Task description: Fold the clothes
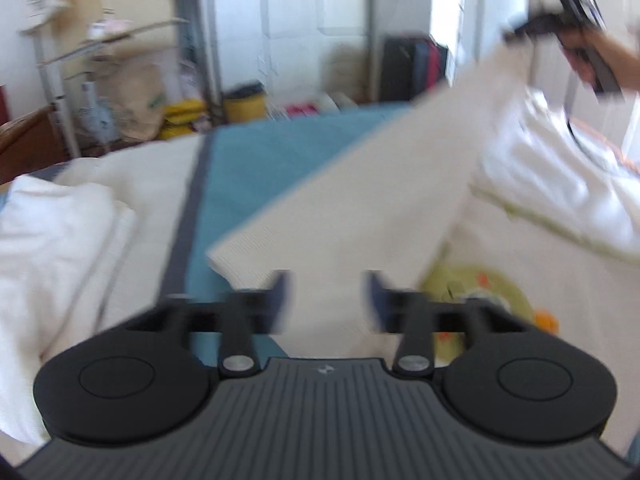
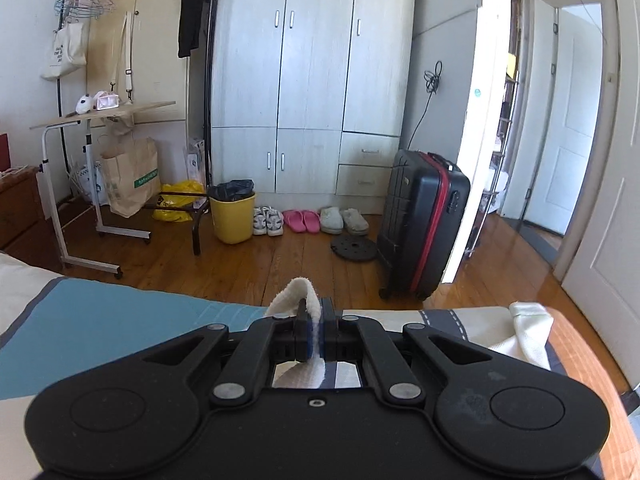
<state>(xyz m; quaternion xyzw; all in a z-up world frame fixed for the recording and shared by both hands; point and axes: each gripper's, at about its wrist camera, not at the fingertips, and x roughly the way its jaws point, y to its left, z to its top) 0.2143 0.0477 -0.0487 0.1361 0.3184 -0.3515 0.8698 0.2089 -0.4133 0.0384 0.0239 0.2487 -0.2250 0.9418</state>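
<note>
A cream cloth [image 1: 360, 184] slopes over the bed from the upper right down toward my left gripper [image 1: 328, 300]. The left gripper's jaws stand open, with the cloth's lower edge lying between and beyond the blue fingertips [image 1: 280, 296]; the pads do not press on it. In the left wrist view, my right gripper [image 1: 516, 34] is raised at the top right in a person's hand [image 1: 592, 60] and holds the cloth's far corner. In the right wrist view, the right gripper [image 2: 316, 332] is shut on a fold of white cloth [image 2: 304, 296] that loops above its pads.
The bed has a teal and cream cover [image 1: 272, 168]. White fabric [image 1: 60, 240] is piled at the left, and another white garment [image 1: 560, 184] lies at the right. Beyond the bed edge are a wooden floor, a yellow bin [image 2: 232, 216], a black suitcase [image 2: 424, 220] and a wardrobe [image 2: 312, 80].
</note>
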